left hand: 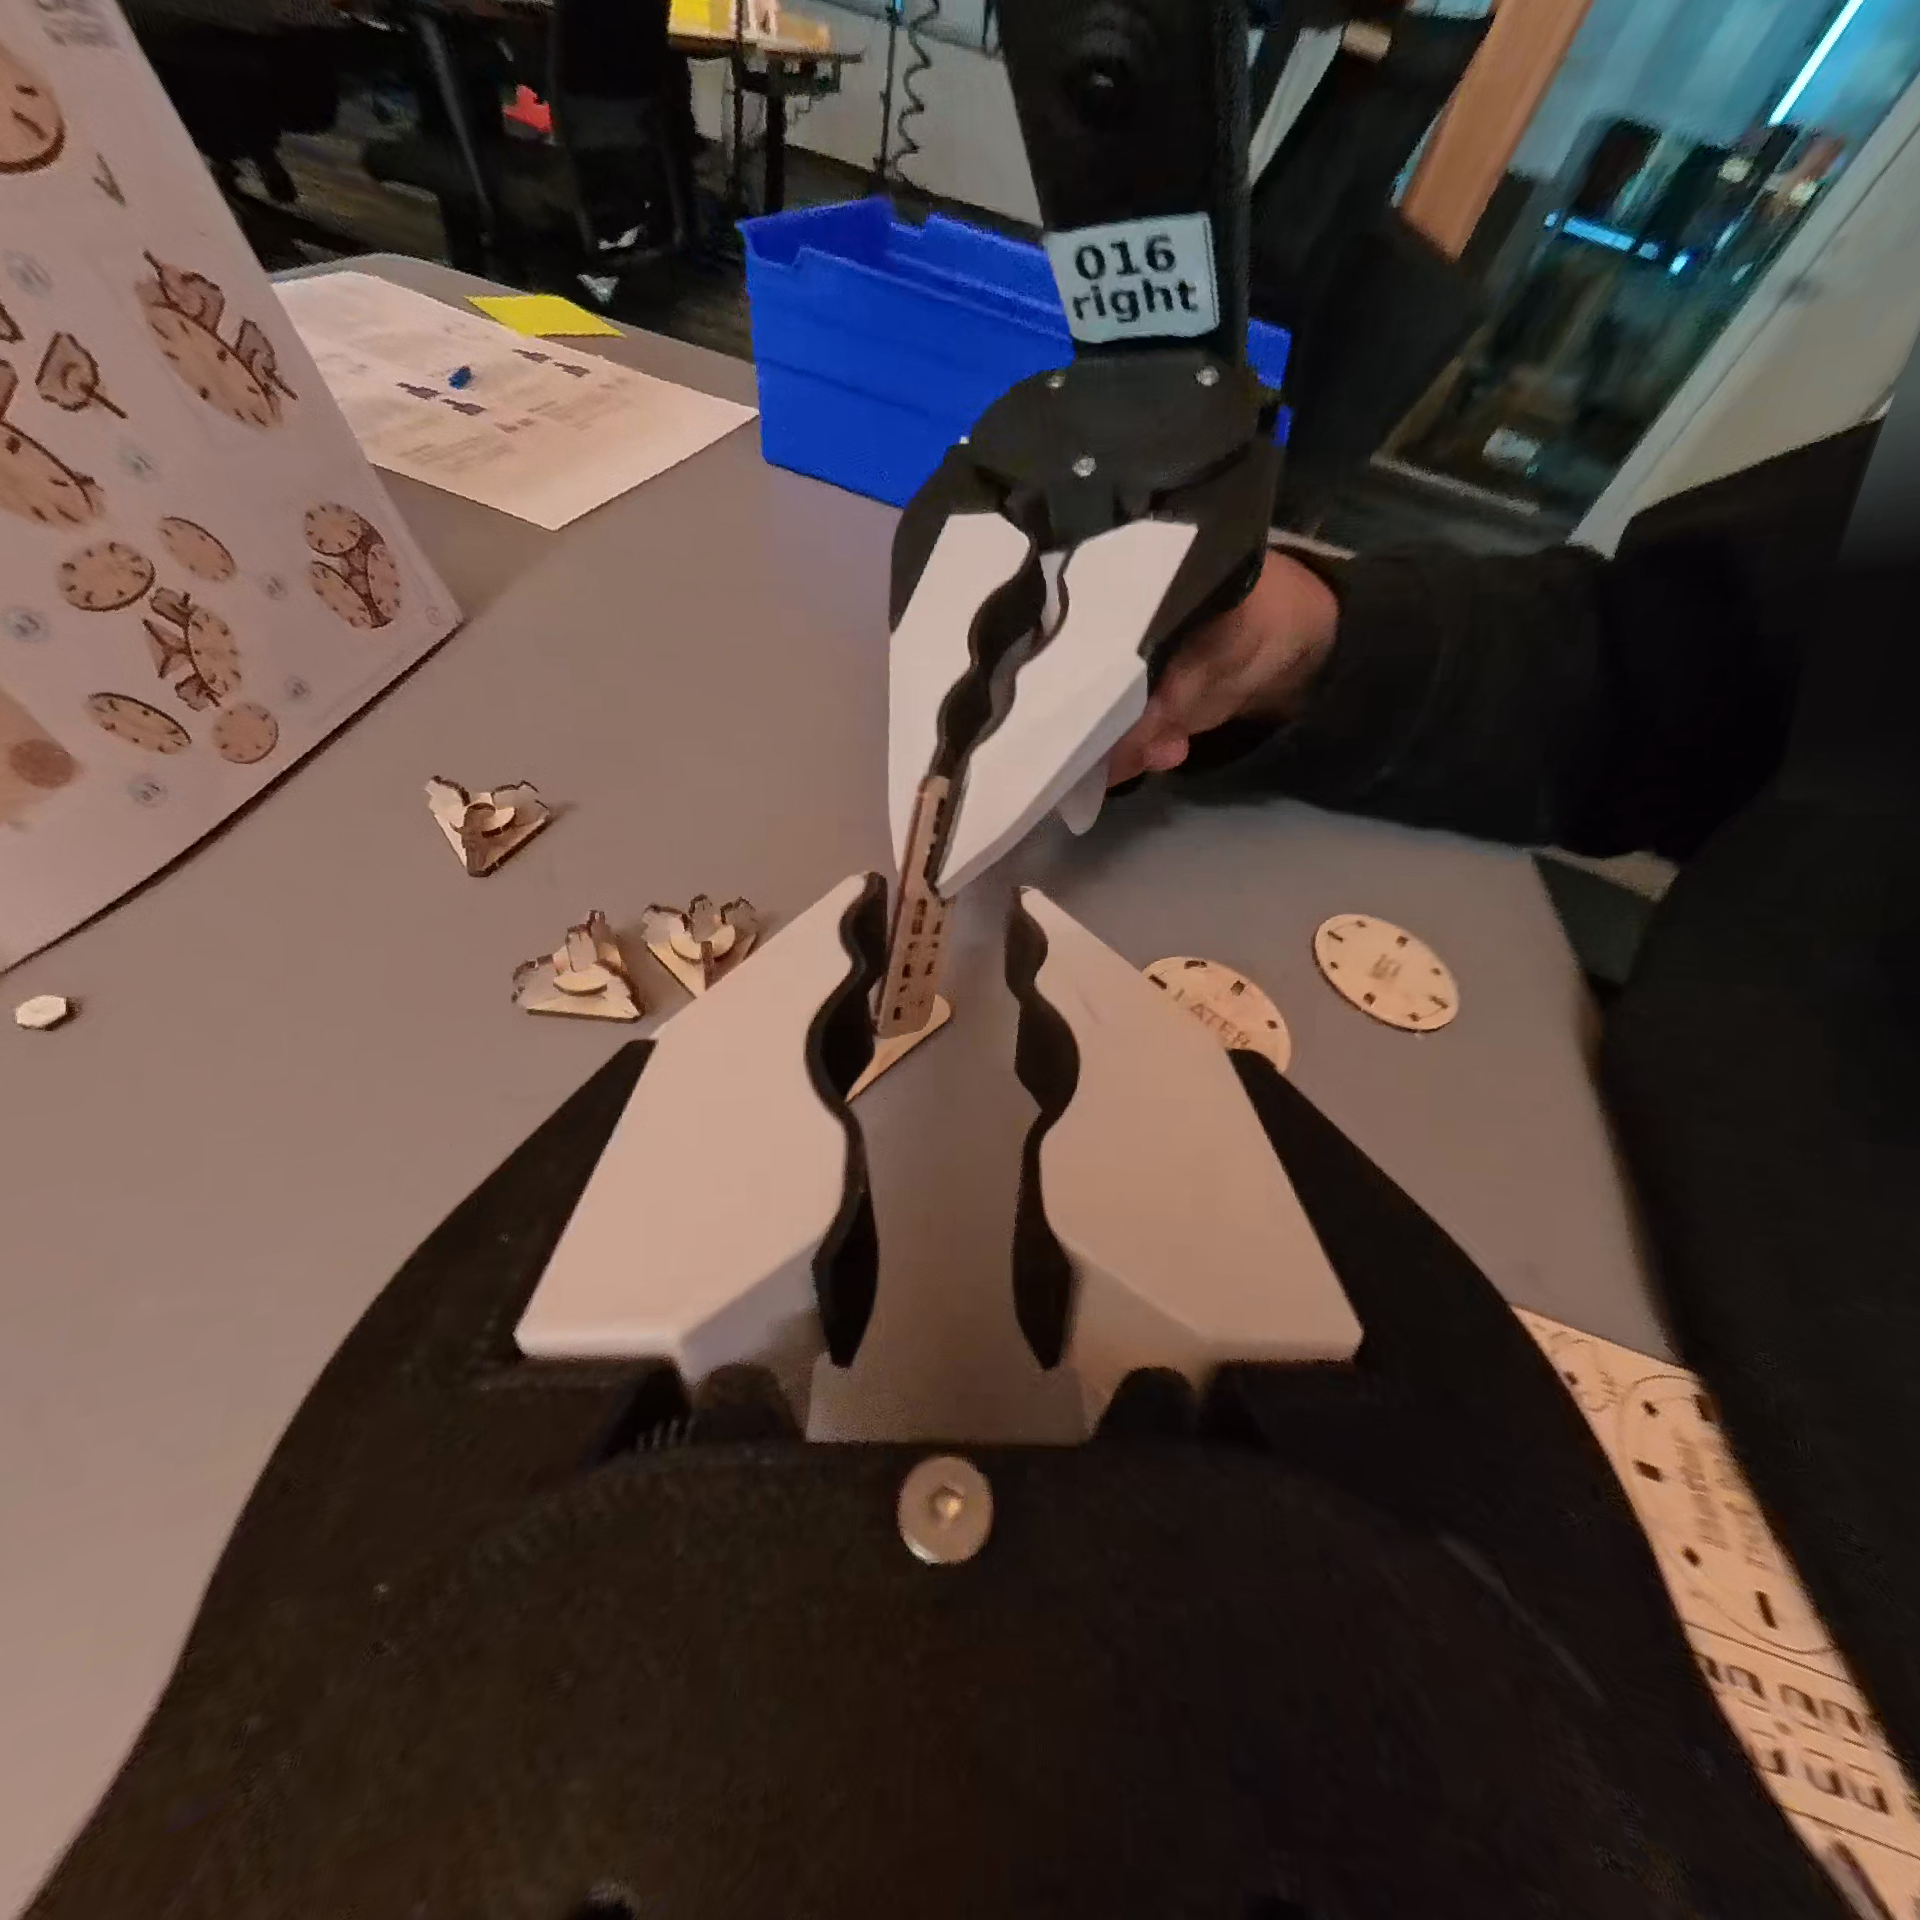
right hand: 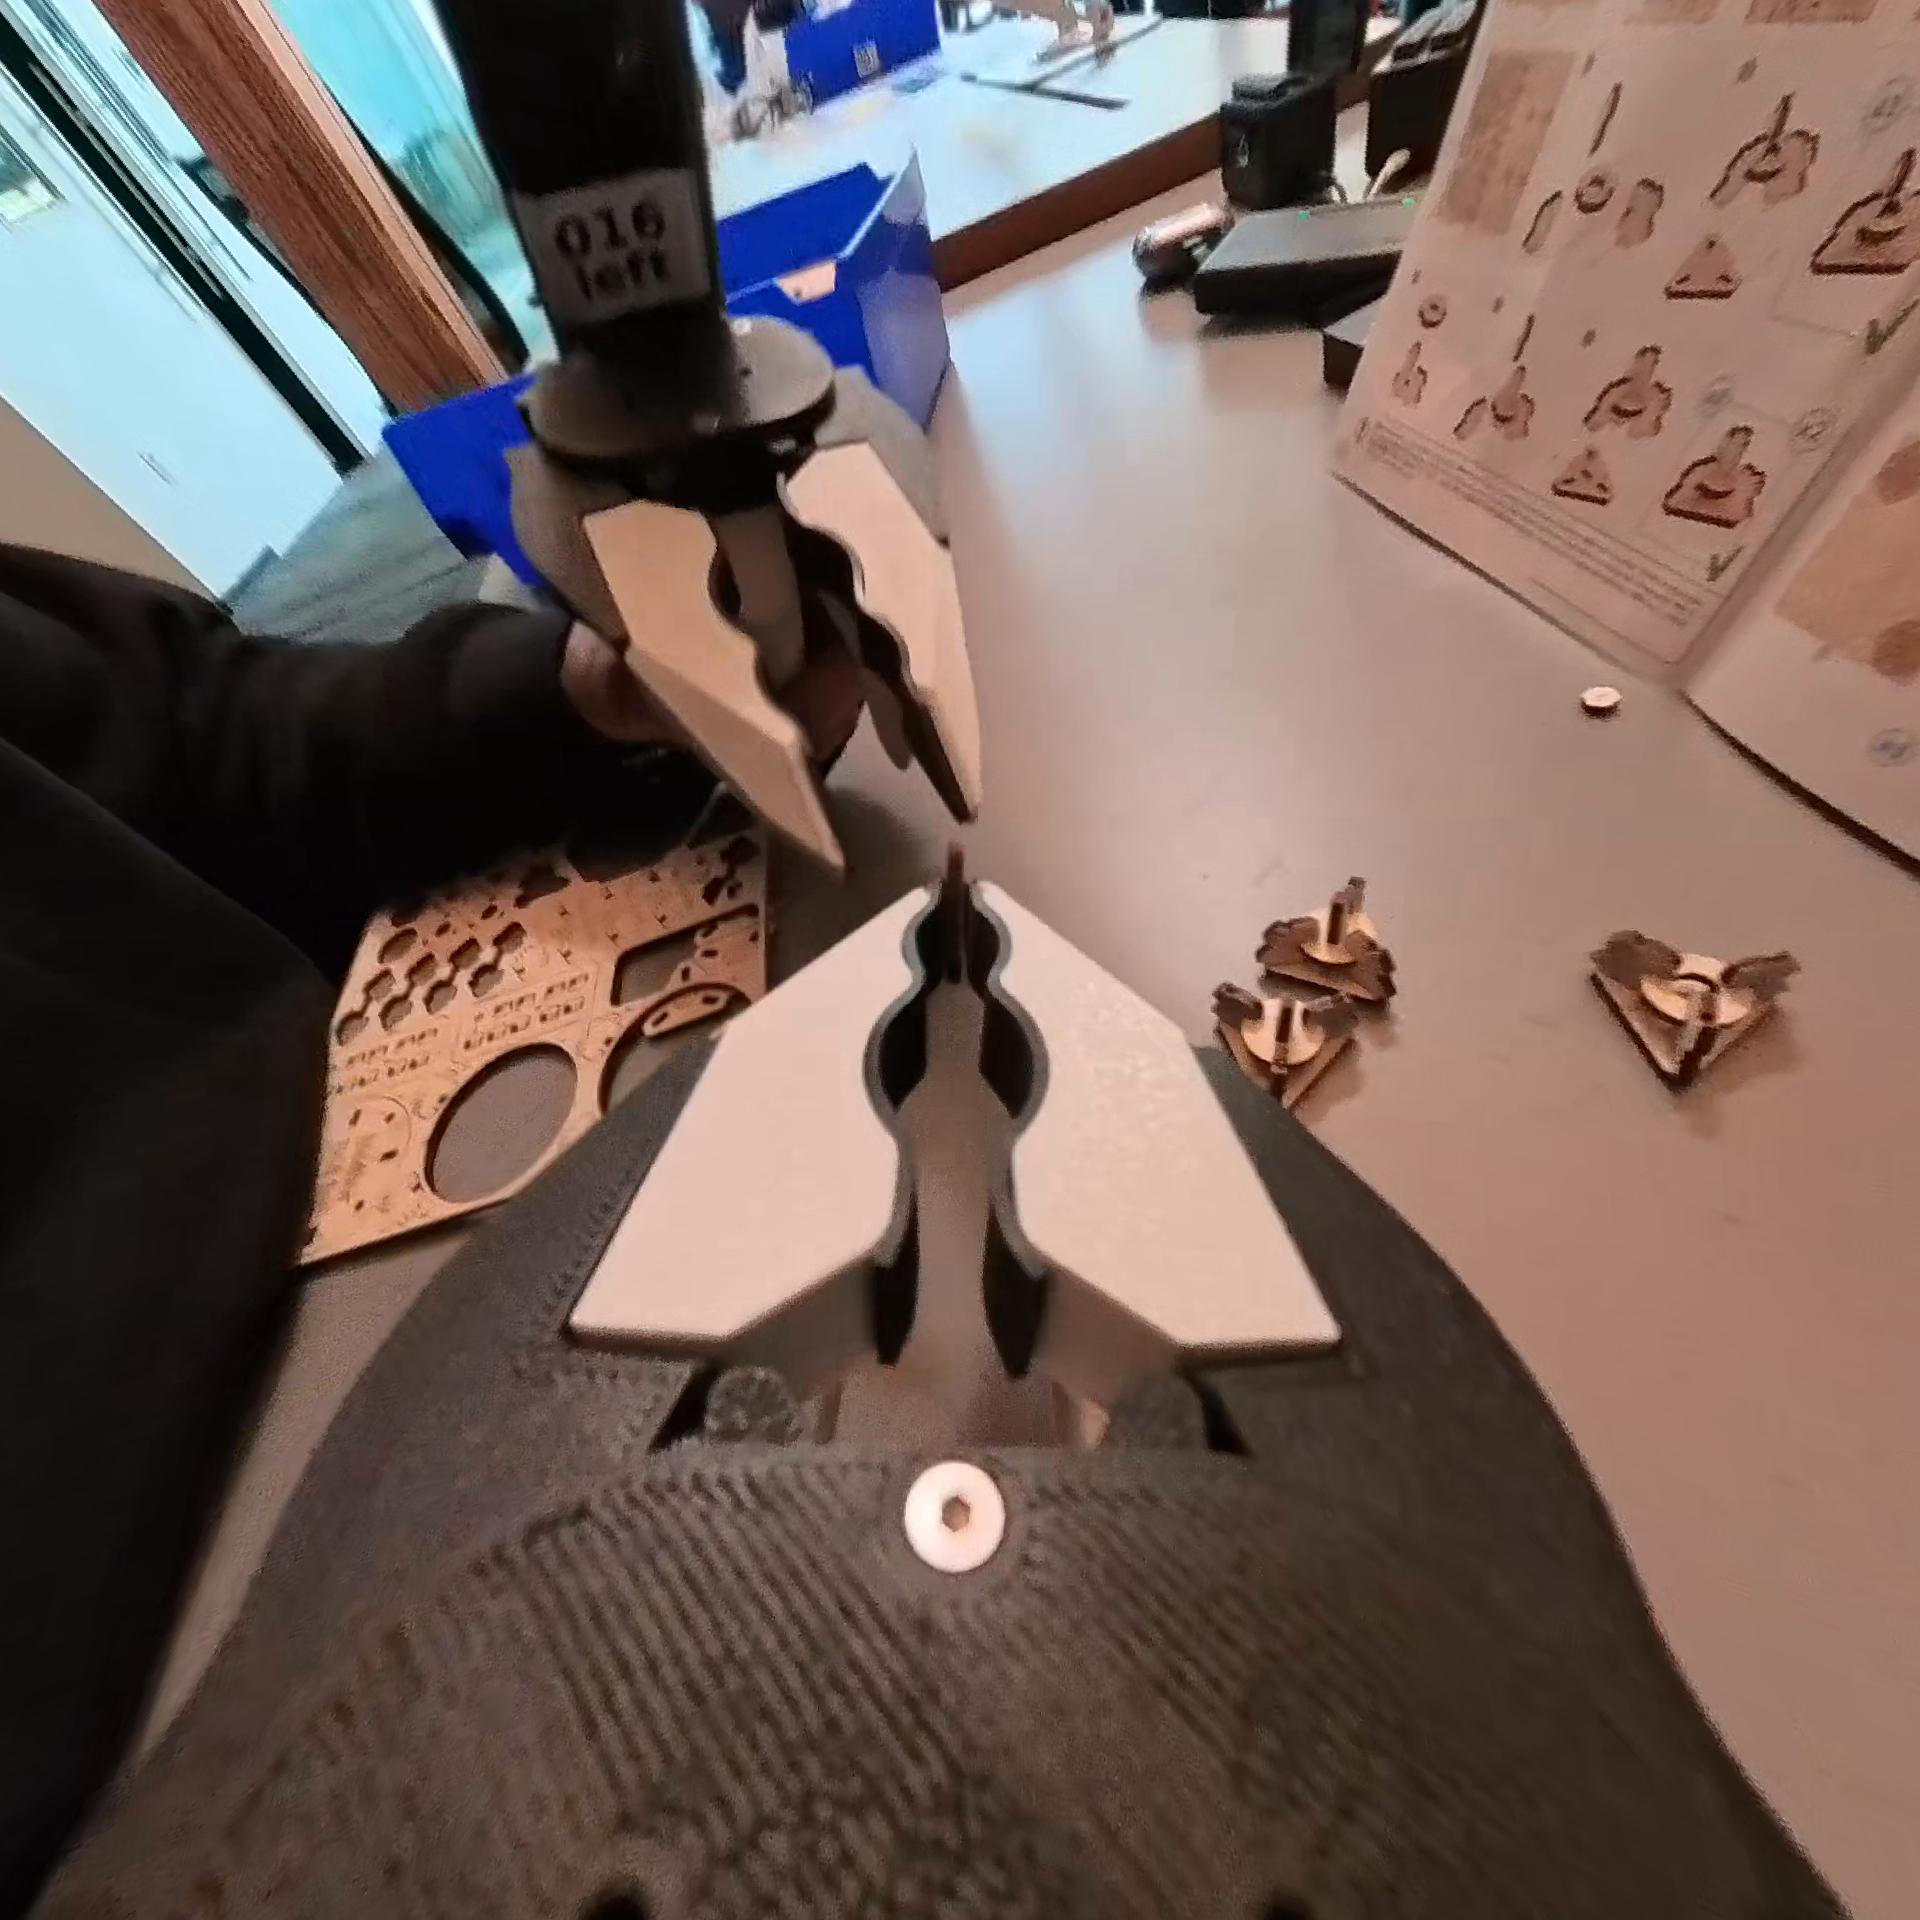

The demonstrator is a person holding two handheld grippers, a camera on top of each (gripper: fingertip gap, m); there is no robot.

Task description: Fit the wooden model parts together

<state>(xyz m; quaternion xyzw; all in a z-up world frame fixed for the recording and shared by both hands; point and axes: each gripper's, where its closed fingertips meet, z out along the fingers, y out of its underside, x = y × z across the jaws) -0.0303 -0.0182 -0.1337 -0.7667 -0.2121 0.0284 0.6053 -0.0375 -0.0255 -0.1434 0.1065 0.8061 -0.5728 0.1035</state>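
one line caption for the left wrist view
Right gripper pinches a thin upright wooden strip standing on a flat wooden base, between the open left gripper's white fingers.

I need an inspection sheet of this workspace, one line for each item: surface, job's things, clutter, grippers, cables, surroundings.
Surface: grey table.
Job's things: upright wooden strip on a flat wooden base; three small wooden assemblies; two wooden discs; cut-out sheet.
Clutter: instruction sheets; blue bin; yellow note.
Grippers: right hand-held gripper shut on the strip's top; left hand-held gripper open, its left finger beside the strip.
Cables: dark cable behind the bin.
Surroundings: desks, glass wall.
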